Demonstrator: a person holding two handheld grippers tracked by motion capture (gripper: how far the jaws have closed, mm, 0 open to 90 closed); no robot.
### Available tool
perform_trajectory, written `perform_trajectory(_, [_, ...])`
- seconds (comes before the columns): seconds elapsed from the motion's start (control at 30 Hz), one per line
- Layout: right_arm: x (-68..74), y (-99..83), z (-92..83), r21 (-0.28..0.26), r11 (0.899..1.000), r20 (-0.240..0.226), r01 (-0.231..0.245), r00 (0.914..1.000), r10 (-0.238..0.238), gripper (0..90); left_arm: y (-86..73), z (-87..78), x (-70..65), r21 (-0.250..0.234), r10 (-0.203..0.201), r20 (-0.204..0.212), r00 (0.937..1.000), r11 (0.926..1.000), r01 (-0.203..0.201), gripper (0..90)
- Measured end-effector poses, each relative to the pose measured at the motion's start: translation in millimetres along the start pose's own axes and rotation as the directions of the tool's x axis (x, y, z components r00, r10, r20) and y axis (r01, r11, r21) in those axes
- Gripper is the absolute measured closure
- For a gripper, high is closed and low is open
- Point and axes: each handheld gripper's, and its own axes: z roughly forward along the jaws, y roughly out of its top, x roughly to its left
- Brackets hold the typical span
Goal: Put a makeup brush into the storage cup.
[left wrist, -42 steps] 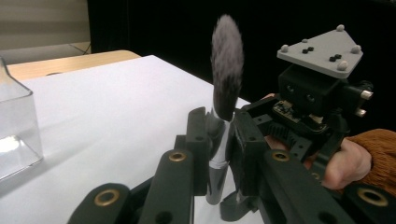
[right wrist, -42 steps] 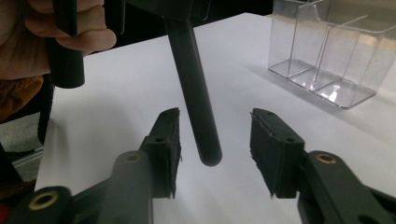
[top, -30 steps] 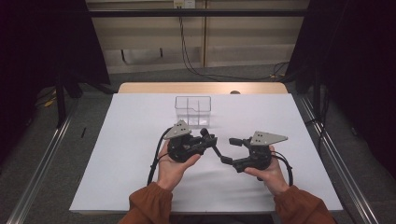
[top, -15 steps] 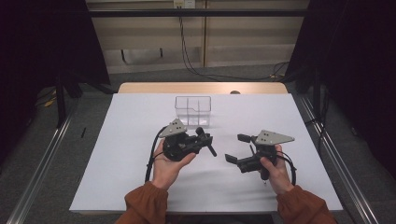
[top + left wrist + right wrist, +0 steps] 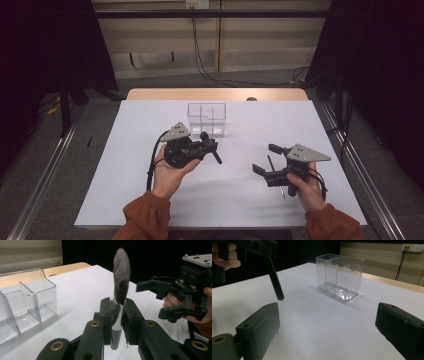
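Observation:
A make-up brush (image 5: 121,277) with a grey bristle head and a black handle (image 5: 274,277) stands between the jaws of my left gripper (image 5: 119,307), which is shut on its ferrule. In the high view that gripper (image 5: 210,146) is held above the table's middle, just in front of a clear divided box (image 5: 206,117). My right gripper (image 5: 267,159) hovers to the right, apart from the brush. Its jaws have just been opening and stand wide, with nothing between them (image 5: 329,322).
A white sheet (image 5: 140,130) covers the table, with a wooden strip along the far edge. The clear box (image 5: 339,275) has several compartments, all bare. A thin dark stick (image 5: 282,191) lies on the sheet under my right hand. Dark floor and rails flank the table.
The two grippers were close together near the brush handle. The right one has drawn off to the right with wider jaws. The left one has moved a little toward the box with the brush.

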Motion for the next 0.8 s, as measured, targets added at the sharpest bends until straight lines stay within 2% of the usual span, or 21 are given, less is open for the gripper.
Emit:
perform_trajectory(0.07, [-1.3,-1.4,-5.9,-0.015,1.0,0.044,0.007,0.999,-0.007,4.5,1.2,-2.5,2.5,0.002,0.002,-0.009,1.0,1.0,-0.002,79.3])
perform_trajectory(0.13, [-3.2,-3.1,-11.8,-0.038,0.999,0.063,0.002,0.998,0.001,2.7,1.6,-3.9,4.9,0.0,-0.001,-0.015,0.9999,1.0,0.001,79.3])
perform_trajectory(0.37, [-7.9,-12.6,-29.9,-0.062,0.998,0.144,0.009,0.9896,0.0,0.1,6.4,-6.6,11.9,0.011,-0.005,-0.037,0.9993,0.9999,0.006,79.3])
perform_trajectory(0.43, [-8.3,-14.2,-34.5,-0.069,0.998,0.154,0.004,0.9881,0.007,0.1,9.1,-7.6,14.3,0.012,-0.003,-0.044,0.999,0.9999,0.004,79.3])
perform_trajectory(0.57, [-8.5,-17.1,-40.2,-0.05,0.999,0.173,0.017,0.985,-0.008,0.0,13.9,-9.2,19.6,0.008,-0.006,-0.056,0.9984,1.0,0.006,79.3])
perform_trajectory(0.6, [-8.6,-18.0,-41.5,-0.051,0.999,0.172,0.007,0.9851,0.002,0.0,15.3,-9.5,20.9,0.003,-0.008,-0.058,0.9983,1.0,0.008,79.3])
perform_trajectory(0.8, [-7.9,-22.5,-48.3,-0.041,0.999,0.18,0.014,0.9836,-0.006,0.0,23.4,-8.4,26.9,0.013,0.002,-0.078,0.9969,0.9999,-0.001,79.3])
